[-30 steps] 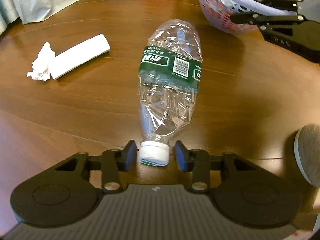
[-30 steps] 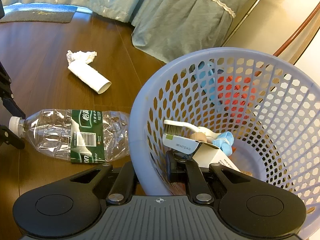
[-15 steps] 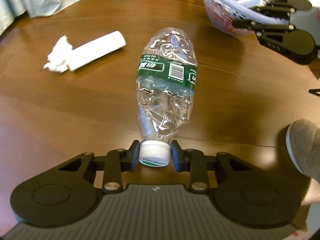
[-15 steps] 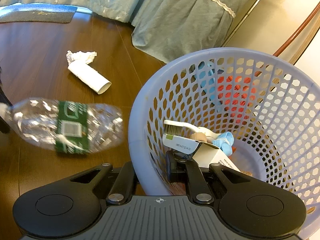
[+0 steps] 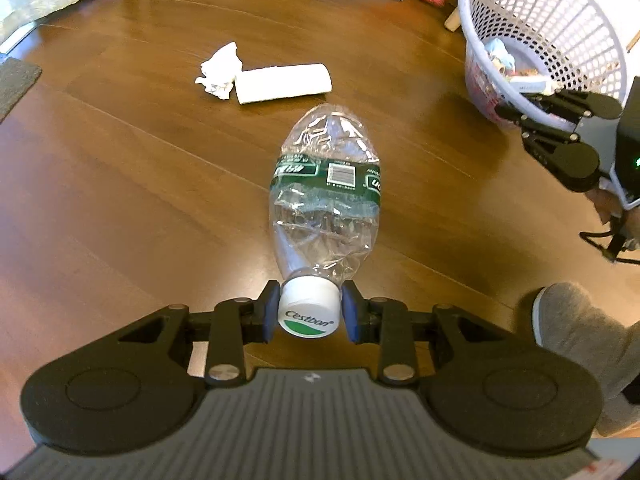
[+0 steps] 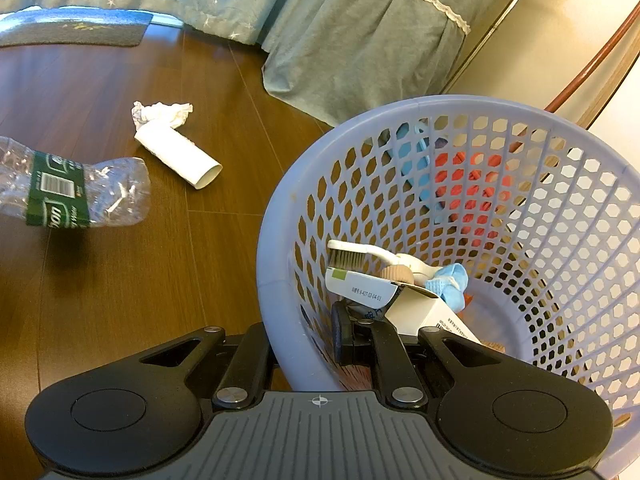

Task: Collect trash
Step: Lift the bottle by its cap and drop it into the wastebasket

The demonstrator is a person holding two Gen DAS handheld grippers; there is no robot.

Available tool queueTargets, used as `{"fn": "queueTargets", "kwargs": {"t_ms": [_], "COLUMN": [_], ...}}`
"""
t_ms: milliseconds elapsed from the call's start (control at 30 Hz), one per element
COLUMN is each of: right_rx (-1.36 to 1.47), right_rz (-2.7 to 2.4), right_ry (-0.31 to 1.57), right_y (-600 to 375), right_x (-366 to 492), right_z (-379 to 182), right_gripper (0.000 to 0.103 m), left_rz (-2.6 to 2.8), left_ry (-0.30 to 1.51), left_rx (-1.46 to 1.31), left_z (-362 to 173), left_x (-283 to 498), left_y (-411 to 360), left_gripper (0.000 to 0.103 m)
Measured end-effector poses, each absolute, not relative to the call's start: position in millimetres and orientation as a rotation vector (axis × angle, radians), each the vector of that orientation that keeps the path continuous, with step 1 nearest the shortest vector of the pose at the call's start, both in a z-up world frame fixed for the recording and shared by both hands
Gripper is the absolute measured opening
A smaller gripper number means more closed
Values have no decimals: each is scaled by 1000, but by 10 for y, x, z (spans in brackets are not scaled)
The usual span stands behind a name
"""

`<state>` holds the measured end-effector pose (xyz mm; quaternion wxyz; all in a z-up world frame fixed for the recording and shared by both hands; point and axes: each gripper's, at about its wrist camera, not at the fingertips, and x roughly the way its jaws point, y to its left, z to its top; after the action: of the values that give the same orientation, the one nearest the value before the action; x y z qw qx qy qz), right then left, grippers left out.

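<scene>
Basket [image 6: 280, 248] w/ brush [image 6: 352, 254], carton [image 6: 400, 300], blue mask [image 6: 450, 278] inside.

Home room, wood floor [image 6: 120, 300], star-print curtains [image 6: 340, 20], doormat [image 6: 76, 28], slippered foot [image 5: 580, 340]

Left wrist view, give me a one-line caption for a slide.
Left gripper clamps the white cap of a crushed clear plastic bottle above the wooden floor, lavender mesh basket waiting nearby.

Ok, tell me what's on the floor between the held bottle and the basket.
Nothing: in the right wrist view, only bare wood floor separates the bottle from the basket.
</scene>
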<state>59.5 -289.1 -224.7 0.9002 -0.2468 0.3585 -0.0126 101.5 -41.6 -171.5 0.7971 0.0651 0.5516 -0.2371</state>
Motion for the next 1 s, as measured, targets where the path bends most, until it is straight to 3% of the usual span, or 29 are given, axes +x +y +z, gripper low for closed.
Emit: {"fn": "queueTargets", "kwargs": {"t_ms": [1000], "right_rx": [-528], "right_rz": [-13], "right_ry": [744], "right_y": [-2871], "right_x": [538], "right_z": [-2254], "right_gripper": [8], "left_rz": [-685], "left_ry": [1104], "left_rx": [56], "left_z": [-473], "left_x": [1409], "left_y": [-603], "left_gripper": [27]}}
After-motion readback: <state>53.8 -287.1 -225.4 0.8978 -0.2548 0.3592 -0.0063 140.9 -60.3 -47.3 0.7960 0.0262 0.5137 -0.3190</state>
